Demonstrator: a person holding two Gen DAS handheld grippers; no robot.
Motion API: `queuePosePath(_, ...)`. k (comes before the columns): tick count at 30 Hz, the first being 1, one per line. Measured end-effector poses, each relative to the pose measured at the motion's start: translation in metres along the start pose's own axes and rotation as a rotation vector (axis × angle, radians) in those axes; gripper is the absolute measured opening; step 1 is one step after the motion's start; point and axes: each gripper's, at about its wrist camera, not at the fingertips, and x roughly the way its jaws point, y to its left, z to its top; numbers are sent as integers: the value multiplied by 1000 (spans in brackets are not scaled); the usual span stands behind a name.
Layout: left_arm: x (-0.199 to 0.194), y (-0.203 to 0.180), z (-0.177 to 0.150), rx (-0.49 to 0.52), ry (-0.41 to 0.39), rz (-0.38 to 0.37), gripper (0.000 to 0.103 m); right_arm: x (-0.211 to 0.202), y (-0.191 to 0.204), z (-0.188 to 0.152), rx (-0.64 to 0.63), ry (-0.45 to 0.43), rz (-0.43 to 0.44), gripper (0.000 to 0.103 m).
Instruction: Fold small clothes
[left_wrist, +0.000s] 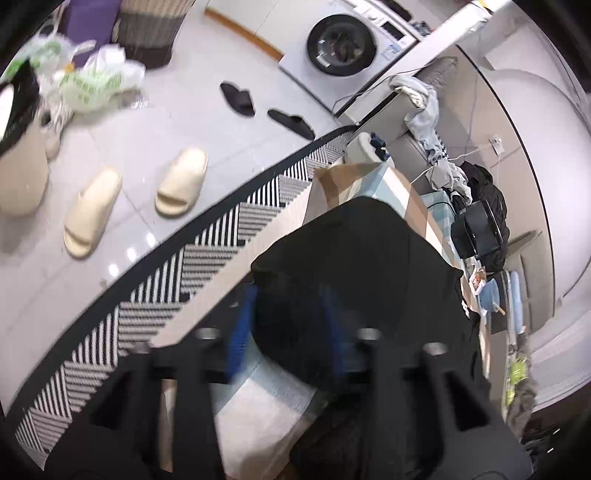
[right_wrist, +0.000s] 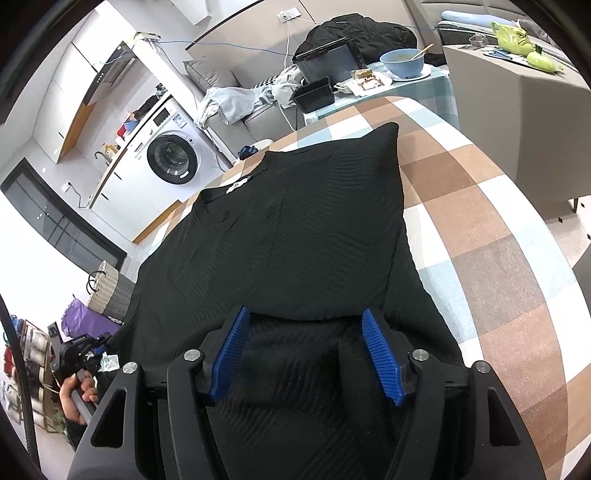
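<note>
A black knitted top (right_wrist: 295, 229) lies spread on the checked tablecloth (right_wrist: 480, 206), one side folded over the body. My right gripper (right_wrist: 306, 354) is open, its blue pads (right_wrist: 380, 354) standing apart just above the near hem, holding nothing. In the left wrist view the same black top (left_wrist: 354, 258) hangs in front of my left gripper (left_wrist: 291, 325). Its blue pads (left_wrist: 242, 325) stand apart with the cloth draped between and over them. The view is blurred, so any grip on the cloth is unclear. The left gripper also shows in the right wrist view (right_wrist: 83, 350) at the table's left edge.
A blue bowl (right_wrist: 402, 62), black trays (right_wrist: 314, 94) and a plate stand at the table's far end. A striped rug (left_wrist: 184, 258), cream slippers (left_wrist: 181, 181), black slippers (left_wrist: 238, 98) and bags lie on the floor to the left. A washing machine (right_wrist: 171, 157) and a sofa stand beyond.
</note>
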Motion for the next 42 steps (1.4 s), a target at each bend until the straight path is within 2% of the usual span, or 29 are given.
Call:
queuePosePath(6,14,28,-7,-62,52,-10,40,-1,2,-1,-6,-2,1,66)
queuePosePath(8,16,33,-9,-86,44,-28,31,-1,2,-1,-4,-5,-2,66)
queuePosePath(9,15,33,-10,-86,32,-30,18,-1,2,-1,-2,-5,-3,66)
queuePosePath(10,14,33,-10,-81,19,-27,12,-1,1,-1,1,-5,-4,66)
queuePosePath(13,5,26,-6,-70,-36,-18,5,-3,1,-1,3,-6,-4,66)
queuePosePath(17,-16,-8,2,-8,-154,-9,5,-7,1,-1,11,-12,-1,66)
queuePosePath(19,-28,-40,3,67,-201,-46,5,-12,0,-3,9,-24,-3,66)
queuePosePath(22,-39,-102,-13,257,-237,-135,5,-17,-2,-5,14,-33,-8,66)
queuePosePath(24,-39,-142,-38,421,-205,-206,5,-18,-4,-5,19,-35,-14,66)
queuePosePath(26,-31,-168,-68,562,-101,-337,5,-18,-6,-6,23,-38,-16,66)
queuePosePath(27,-27,-174,-80,608,-50,-372,13,-19,-6,-7,25,-37,-16,66)
queuePosePath(28,-22,-180,-92,655,11,-390,34,-19,-7,-7,25,-36,-17,66)
queuePosePath(29,-18,-182,-99,680,44,-379,46,-19,-7,-8,25,-34,-20,66)
queuePosePath(30,-15,-181,-105,694,61,-352,64,-20,-8,-9,27,-34,-22,66)
queuePosePath(33,-16,-169,-109,665,60,-336,68,-21,-10,-10,31,-36,-26,68)
queuePosePath(37,-26,-150,-103,632,46,-290,68,-21,-12,-11,35,-36,-26,68)
queuePosePath(42,-57,-123,-115,676,-81,-192,69,-26,-8,-10,-10,-37,-34,68)
